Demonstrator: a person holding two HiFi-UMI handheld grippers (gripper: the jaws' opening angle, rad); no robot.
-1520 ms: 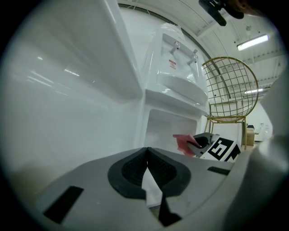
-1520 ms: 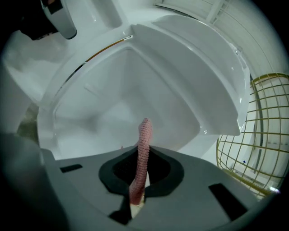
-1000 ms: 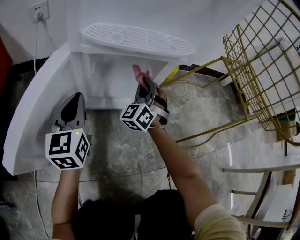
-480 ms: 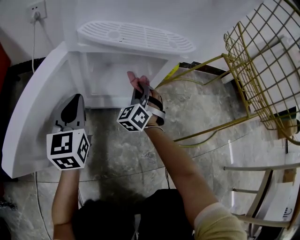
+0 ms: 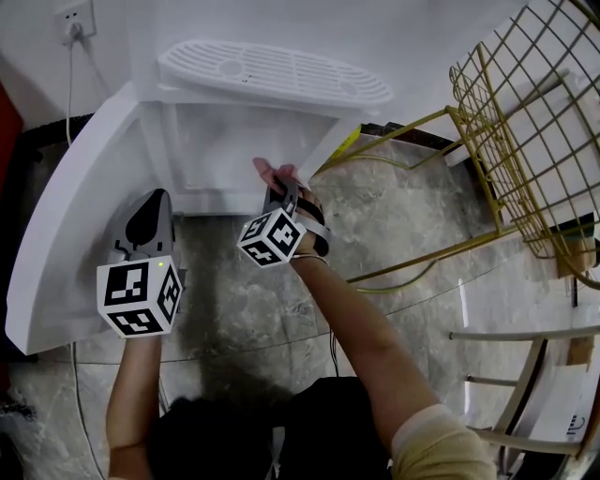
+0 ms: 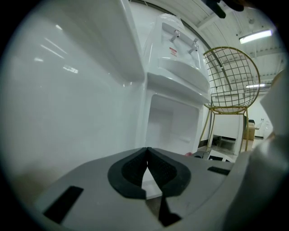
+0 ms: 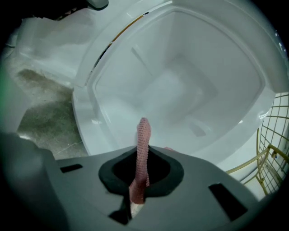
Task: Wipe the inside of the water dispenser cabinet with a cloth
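Note:
A white water dispenser [image 5: 272,80] stands on the floor with its cabinet door [image 5: 70,216] swung open to the left. The cabinet's white inside [image 5: 234,155] [image 7: 180,85] faces me. My right gripper [image 5: 279,197] [image 7: 143,149] is shut on a pink cloth [image 5: 267,171] [image 7: 143,144], which sticks up between its jaws just in front of the cabinet opening. My left gripper [image 5: 148,220] [image 6: 147,166] is shut with nothing in it, next to the inner face of the open door. The dispenser's taps [image 6: 184,40] show in the left gripper view.
A gold wire chair [image 5: 525,141] [image 6: 232,79] stands right of the dispenser, its legs [image 5: 422,258] reaching across the grey marble floor [image 5: 234,291]. A wall socket [image 5: 77,21] with a cable [image 5: 71,75] is at the top left. White furniture [image 5: 553,403] is at the lower right.
My right gripper with the pink cloth has moved a little left and back toward me at the cabinet opening. The left gripper has hardly moved.

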